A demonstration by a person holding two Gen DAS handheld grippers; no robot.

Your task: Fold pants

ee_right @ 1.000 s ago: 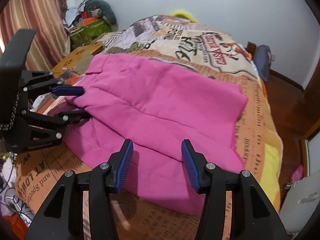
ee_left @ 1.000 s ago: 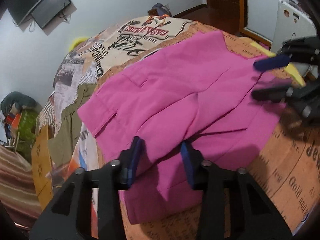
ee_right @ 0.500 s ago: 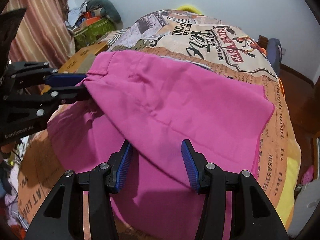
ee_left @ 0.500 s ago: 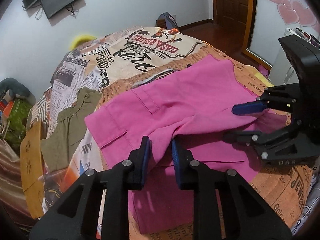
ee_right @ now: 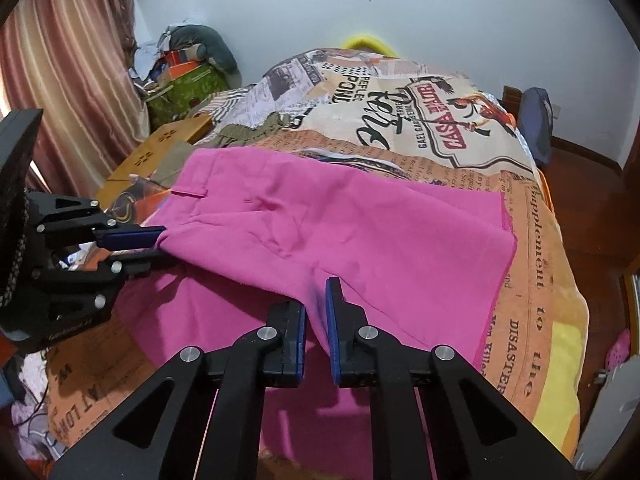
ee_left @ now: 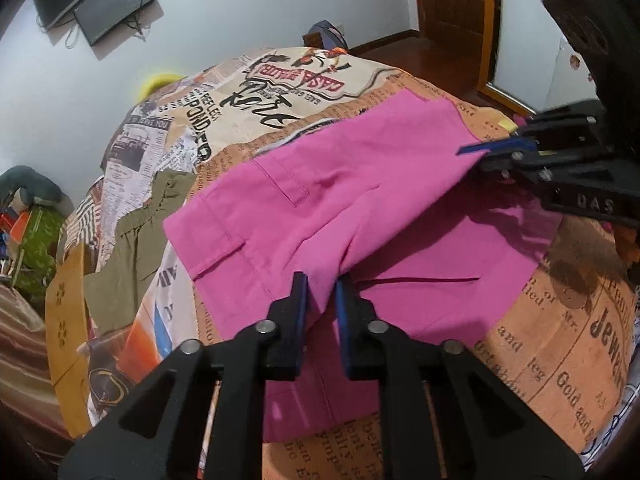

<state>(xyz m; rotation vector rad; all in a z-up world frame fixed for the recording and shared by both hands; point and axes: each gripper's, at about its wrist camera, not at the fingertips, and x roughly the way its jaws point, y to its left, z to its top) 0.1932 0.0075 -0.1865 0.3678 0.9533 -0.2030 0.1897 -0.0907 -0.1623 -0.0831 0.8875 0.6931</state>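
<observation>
Pink pants (ee_left: 360,184) lie spread on a newspaper-print bedspread (ee_left: 560,340), with one layer raised off the layer below. My left gripper (ee_left: 322,280) has its jaws closing on a fold of the upper layer near the waistband side, and its blue pads press the cloth. In the right wrist view that left gripper (ee_right: 158,246) holds the pants (ee_right: 360,232) edge lifted. At the other end of the same near edge my right gripper (ee_right: 318,292) is shut on a pinch of pink fabric; the left wrist view shows it (ee_left: 476,156) at the right.
An olive garment (ee_left: 132,240) lies on the bed left of the pants, beside a tan cardboard box (ee_left: 64,320). Cluttered bags (ee_right: 188,80) sit by the striped curtain (ee_right: 68,80). A screen (ee_left: 108,8) hangs on the wall; a wooden door (ee_left: 452,0) stands far right.
Both grippers have closed onto the near edge of the upper pant layer. The right one went from wide open to shut, and the pinched edge now stands lifted off the lower layer.
</observation>
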